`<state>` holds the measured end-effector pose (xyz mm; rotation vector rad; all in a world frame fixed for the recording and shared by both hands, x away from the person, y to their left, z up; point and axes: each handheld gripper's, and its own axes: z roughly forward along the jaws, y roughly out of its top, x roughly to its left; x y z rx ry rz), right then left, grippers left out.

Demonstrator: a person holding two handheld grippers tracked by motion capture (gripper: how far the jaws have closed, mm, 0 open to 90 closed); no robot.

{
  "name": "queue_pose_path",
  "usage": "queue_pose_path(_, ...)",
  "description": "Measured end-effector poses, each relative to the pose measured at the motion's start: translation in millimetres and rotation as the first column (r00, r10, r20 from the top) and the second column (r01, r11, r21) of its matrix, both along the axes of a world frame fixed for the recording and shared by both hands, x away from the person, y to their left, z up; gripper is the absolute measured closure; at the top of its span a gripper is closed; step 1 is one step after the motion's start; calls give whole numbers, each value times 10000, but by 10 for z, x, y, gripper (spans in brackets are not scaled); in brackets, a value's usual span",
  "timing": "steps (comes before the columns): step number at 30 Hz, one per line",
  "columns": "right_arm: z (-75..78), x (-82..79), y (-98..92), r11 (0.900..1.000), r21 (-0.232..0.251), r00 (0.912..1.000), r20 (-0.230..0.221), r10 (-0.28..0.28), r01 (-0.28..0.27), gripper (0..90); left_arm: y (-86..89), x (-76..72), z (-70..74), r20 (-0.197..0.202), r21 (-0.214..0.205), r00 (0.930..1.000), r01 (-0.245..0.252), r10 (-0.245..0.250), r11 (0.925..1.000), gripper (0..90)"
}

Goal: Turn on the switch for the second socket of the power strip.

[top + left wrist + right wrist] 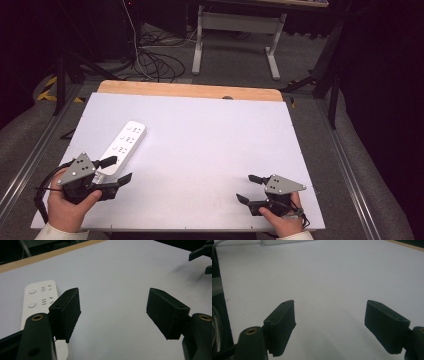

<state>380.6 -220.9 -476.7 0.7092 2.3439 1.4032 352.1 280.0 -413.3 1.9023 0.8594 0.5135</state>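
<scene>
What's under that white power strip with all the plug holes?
The power strip lies flat on the white table. Its near end sits behind the left claw, so that end is partly covered. Whatever is beneath the strip cannot be seen.

The power strip (124, 144) is showing a smooth white plastic casing with a slight sheen. The table (210, 135) is presenting a matt, pale sheet surface, with a strip of light wood (190, 90) running along its far edge. The left gripper (120, 169) and right gripper (248, 188) are displaying matt black plastic bodies, ribbed rubbery pads (65, 315), brass-coloured inserts and grey, dull metal plates (80, 168).
</scene>
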Motion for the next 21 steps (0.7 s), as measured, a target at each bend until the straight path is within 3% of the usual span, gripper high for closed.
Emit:
queue_pose_path(12, -7, 5, 4, 10000, -25, 10000, -25, 23, -24, 248, 29, 131, 67, 118, 351, 9998, -188, 184, 9992, 272)
queue_pose_path(21, -12, 8, 11, 10000, -51, 10000, -33, 2, -3, 246, 54, 243, 124, 109, 329, 9991, -402, 399, 9986, 272)
